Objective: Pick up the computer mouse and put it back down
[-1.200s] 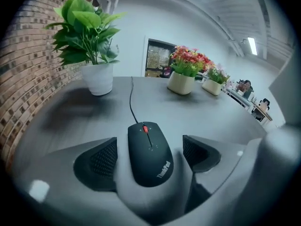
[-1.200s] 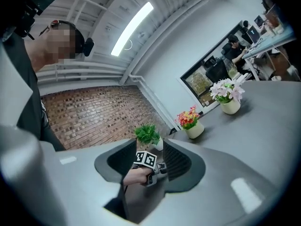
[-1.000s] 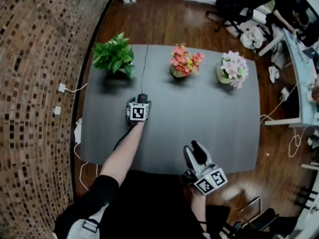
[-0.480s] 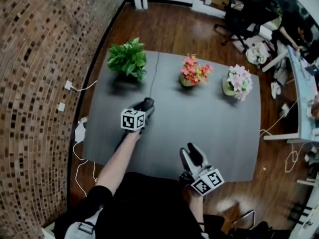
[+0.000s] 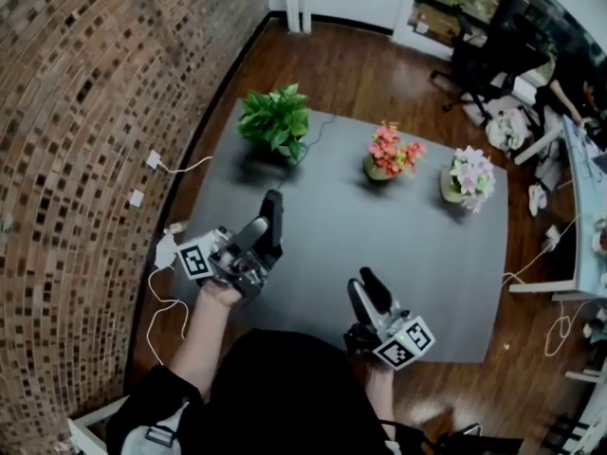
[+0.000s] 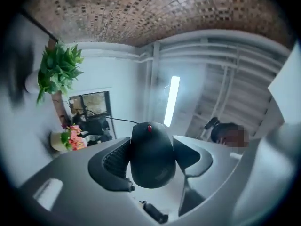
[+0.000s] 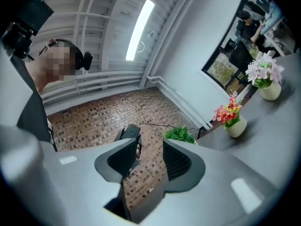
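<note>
A black computer mouse [image 5: 273, 212] [image 6: 153, 155] with a red scroll wheel hangs well above the grey table [image 5: 408, 240]. My left gripper [image 5: 265, 229] [image 6: 151, 157] is shut on it, one pad pressing each side, and is tilted upward. The mouse's thin cable [image 6: 117, 120] trails back toward the green plant. My right gripper [image 5: 366, 290] [image 7: 149, 160] is near the table's front edge. Its jaws stand apart with nothing between them. In the right gripper view the lifted mouse [image 7: 128, 134] shows just beyond the jaws.
Along the table's far side stand a green plant [image 5: 277, 117], a pot of red and pink flowers [image 5: 391, 150] and a pot of pale pink flowers [image 5: 471, 173]. A brick wall [image 5: 85, 140] with plugged sockets [image 5: 152, 159] is at the left. Office chairs [image 5: 484, 55] stand at the back right.
My left gripper closed on the mouse on the table, then lifted it high toward me and to the left, rolling as it rose. The right gripper shifted only a little.
</note>
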### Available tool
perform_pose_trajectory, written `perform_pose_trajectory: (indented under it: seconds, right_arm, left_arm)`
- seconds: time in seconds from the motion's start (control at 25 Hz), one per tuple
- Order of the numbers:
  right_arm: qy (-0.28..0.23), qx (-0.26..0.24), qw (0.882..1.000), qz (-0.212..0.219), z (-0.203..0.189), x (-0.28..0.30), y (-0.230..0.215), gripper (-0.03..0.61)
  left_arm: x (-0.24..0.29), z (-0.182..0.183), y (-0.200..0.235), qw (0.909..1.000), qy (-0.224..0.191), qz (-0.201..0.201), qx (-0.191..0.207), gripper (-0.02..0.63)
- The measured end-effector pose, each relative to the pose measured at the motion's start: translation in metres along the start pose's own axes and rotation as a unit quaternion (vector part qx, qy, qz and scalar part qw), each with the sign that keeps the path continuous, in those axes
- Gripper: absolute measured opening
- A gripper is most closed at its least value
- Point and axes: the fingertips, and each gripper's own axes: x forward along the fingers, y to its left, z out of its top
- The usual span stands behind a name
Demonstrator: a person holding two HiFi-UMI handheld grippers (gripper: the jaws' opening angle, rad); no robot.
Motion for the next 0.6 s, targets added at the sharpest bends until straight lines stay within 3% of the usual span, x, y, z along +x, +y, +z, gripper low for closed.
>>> perform_pose_trajectory:
  seconds: [0.12, 0.28, 0.44, 0.6]
  right_arm:
    - [-0.014, 0.012, 1.0, 0.018, 0.005, 0.003, 0.008, 0.149]
    - [-0.017, 0.025, 0.999, 0.023, 0.0, 0.004, 0.01, 0.149]
    - [-0.012, 0.029, 0.999, 0.031, -0.007, 0.011, 0.017, 0.15]
    - [-0.013, 0.027, 0.999, 0.036, -0.008, 0.016, 0.023, 0.149]
  left_arm:
    - [0.002, 0.003, -0.057, 0.9977, -0.023, -0.063, -0.011, 0.282]
    - [0.014, 0.002, -0.111, 0.9933, -0.014, -0.115, 0.002, 0.282]
    - [0.018, -0.001, -0.146, 0.9884, 0.011, -0.149, 0.028, 0.282]
    - [0.008, -0.014, -0.155, 0.9843, 0.055, -0.161, 0.048, 0.282]
